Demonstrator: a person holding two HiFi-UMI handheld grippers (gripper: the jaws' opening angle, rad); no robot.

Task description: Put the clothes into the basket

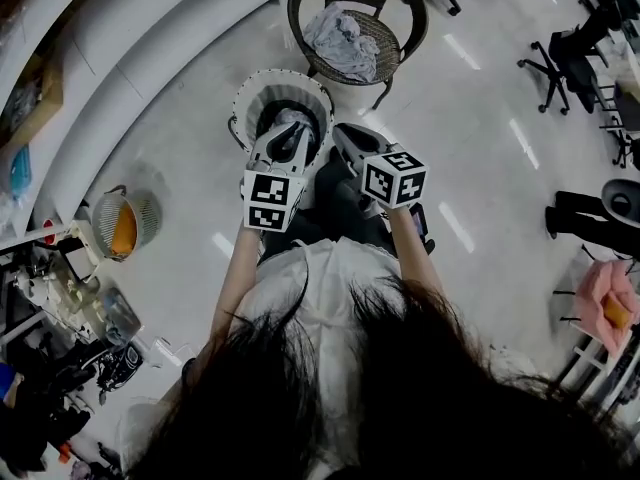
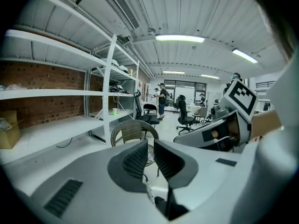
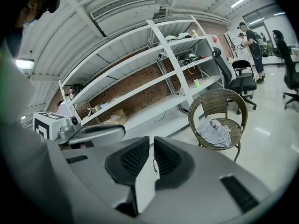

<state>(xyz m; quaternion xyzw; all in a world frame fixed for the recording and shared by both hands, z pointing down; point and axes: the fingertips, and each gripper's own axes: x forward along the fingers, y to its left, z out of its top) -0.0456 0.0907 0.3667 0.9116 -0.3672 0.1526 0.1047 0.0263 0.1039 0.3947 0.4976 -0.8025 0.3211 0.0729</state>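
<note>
A white laundry basket (image 1: 262, 84) stands on the floor just ahead of me, with what looks like grey cloth low inside it. Beyond it, a pile of grey clothes (image 1: 342, 40) (image 3: 214, 132) lies on the seat of a wicker chair (image 1: 405, 13) (image 2: 132, 129) (image 3: 217, 107). My left gripper (image 1: 283, 134) (image 2: 150, 146) hovers over the basket's near rim, its pads almost together with nothing between them. My right gripper (image 1: 346, 140) (image 3: 152, 146) is beside it, to the right of the basket, shut and empty. Both point toward the chair.
White shelving (image 2: 93, 120) (image 3: 154, 78) runs along the brick wall on the left. A small wire basket with something orange (image 1: 124, 226) sits on the floor at left. Office chairs (image 1: 560, 58) and a pink bundle (image 1: 606, 303) are to the right. People stand far back (image 2: 162, 97).
</note>
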